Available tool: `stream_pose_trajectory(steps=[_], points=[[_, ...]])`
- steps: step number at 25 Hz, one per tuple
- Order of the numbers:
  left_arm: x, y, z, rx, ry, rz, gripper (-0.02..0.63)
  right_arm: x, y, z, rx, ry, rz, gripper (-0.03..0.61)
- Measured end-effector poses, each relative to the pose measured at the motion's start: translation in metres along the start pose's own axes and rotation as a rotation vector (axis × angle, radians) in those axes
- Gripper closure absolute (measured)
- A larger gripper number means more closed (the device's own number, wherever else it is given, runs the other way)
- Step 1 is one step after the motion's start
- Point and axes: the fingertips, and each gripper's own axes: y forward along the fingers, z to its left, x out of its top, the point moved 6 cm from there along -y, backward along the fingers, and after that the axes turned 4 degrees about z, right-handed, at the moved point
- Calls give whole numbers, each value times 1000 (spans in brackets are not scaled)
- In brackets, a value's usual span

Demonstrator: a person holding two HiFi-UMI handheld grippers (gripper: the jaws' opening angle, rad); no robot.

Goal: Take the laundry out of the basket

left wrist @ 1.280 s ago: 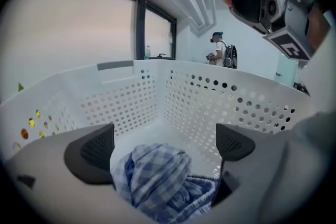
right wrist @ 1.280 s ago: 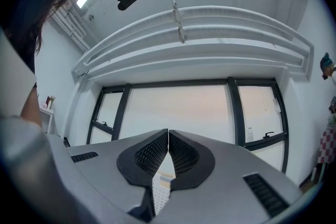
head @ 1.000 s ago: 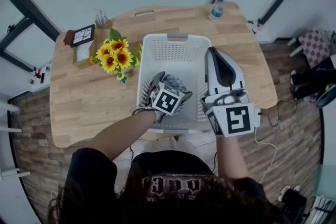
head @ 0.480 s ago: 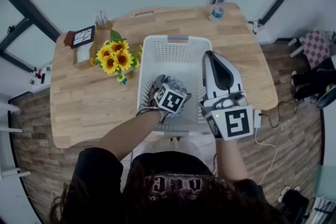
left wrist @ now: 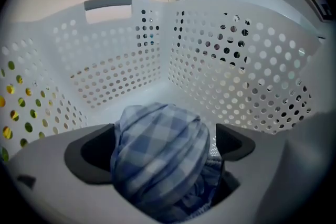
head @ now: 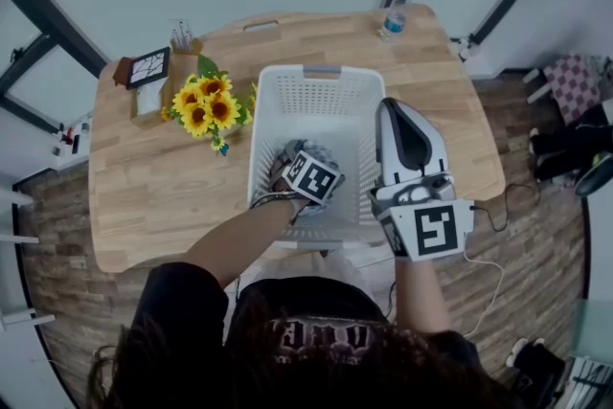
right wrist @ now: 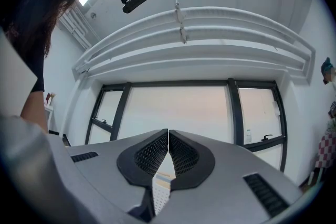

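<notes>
Change since earlier: left gripper (left wrist: pixel 163 148) sat slightly further into the basket, covering more of the cloth; right gripper (right wrist: pixel 168 139) had hardly shifted; basket had not moved.
Basket: white perforated laundry basket (head: pixel 323 70), standing at the near edge of the wooden tabletop (head: pixel 144 206), right of the middle.
Laundry: one bundle of blue-and-white checked cloth (left wrist: pixel 157 128), low inside the basket toward its near-left corner, not yet above the rim.
Left gripper: down in the basket, jaws clamped on the bunched checked cloth, which bulged out between the pads.
Right gripper: jaws pressed together with nothing between them; held over the basket's right wall, its camera facing up at the window.
Other things: sunflowers (head: pixel 206 101) just left of the basket; water bottle (head: pixel 395 11) at the far edge of the tabletop.
Step in hand: grasp looked made, lift about to start.
Next move: probably a straight raise clear of the rim, then setting the cloth on open tabletop; trailing folds could drag on the basket wall.
</notes>
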Motion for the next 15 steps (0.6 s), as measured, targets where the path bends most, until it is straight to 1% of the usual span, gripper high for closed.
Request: stream_pose_trajectory(steps=[6, 7, 9, 12, 15], points=[[-4, 5, 2, -6, -17, 34, 31, -4, -3, -1, -11, 10, 9, 551], [-4, 5, 2, -12, -18, 43, 41, -3, -4, -1, -12, 9, 9, 551], [-4, 6, 3, -24, -18, 61, 100, -3, -4, -1, -12, 8, 5, 551], [-6, 8, 6, -32, -11, 81, 127, -1, -5, 2, -1, 25, -15, 551], [-6, 10, 7, -34, -12, 94, 157, -2, -6, 3, -4, 20, -10, 551]])
